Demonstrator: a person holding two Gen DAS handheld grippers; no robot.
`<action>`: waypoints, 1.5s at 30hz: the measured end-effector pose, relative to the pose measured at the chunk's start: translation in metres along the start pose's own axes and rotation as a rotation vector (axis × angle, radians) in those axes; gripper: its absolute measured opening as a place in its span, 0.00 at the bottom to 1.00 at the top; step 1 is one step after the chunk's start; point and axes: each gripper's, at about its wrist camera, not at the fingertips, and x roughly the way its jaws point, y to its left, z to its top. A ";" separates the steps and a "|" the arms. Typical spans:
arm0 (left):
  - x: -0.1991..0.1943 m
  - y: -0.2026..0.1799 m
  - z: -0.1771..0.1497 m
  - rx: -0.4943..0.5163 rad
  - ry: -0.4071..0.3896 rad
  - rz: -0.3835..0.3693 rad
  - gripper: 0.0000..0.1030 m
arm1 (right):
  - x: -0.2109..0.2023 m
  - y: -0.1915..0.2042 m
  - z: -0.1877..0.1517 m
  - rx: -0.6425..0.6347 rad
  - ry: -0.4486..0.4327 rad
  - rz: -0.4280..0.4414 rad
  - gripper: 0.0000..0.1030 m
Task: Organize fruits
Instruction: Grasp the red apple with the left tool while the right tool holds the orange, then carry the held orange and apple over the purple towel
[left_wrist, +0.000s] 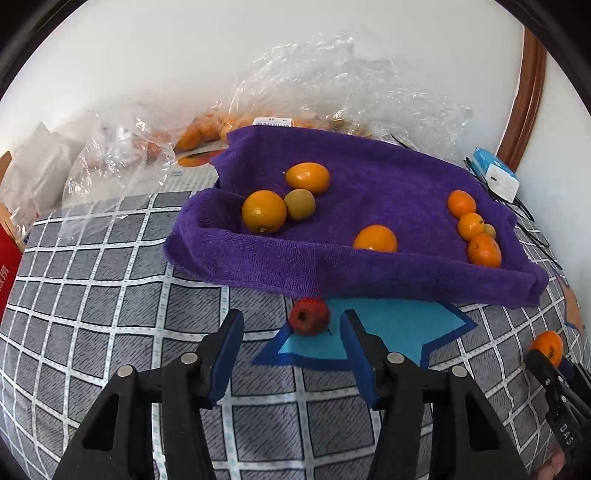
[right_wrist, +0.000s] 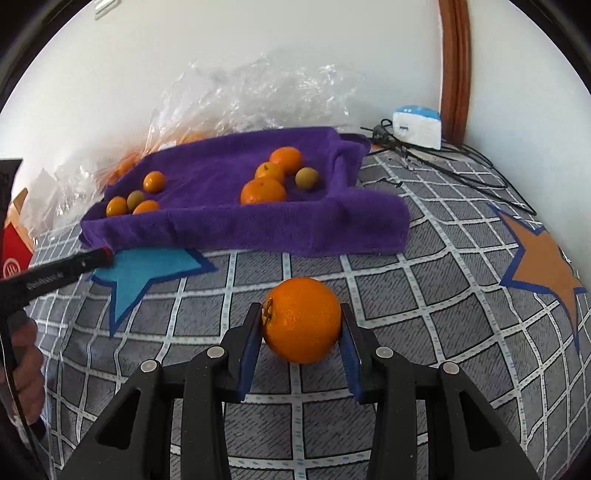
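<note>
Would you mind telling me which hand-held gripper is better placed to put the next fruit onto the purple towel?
The right hand-held gripper: it is already shut on an orange facing the purple towel. The left hand-held gripper is open, with the small red fruit ungripped.

This looks like a bedroom in a home. The things lie on a bed covered by a grey checked quilt (right_wrist: 388, 258) with sewn-on star patches, one blue (right_wrist: 147, 269) and one orange (right_wrist: 543, 266). A plain white wall (right_wrist: 221, 55) stands at the far side, with a brown wooden door frame (right_wrist: 456, 66) at the far right. Crumpled clear shopping bags (left_wrist: 332, 85) of oranges, a purple towel (left_wrist: 388, 184), black cables (right_wrist: 461, 162) and a small white box (right_wrist: 419, 127) lie about.
</note>
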 end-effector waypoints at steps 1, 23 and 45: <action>0.003 0.001 0.001 -0.012 0.006 -0.010 0.49 | 0.000 -0.001 0.000 0.008 -0.002 0.004 0.38; 0.000 0.007 -0.007 -0.035 -0.063 -0.083 0.22 | 0.007 -0.009 0.001 0.067 0.028 0.067 0.38; -0.026 0.021 -0.005 -0.121 -0.190 -0.092 0.22 | 0.004 -0.010 0.000 0.079 0.013 0.097 0.38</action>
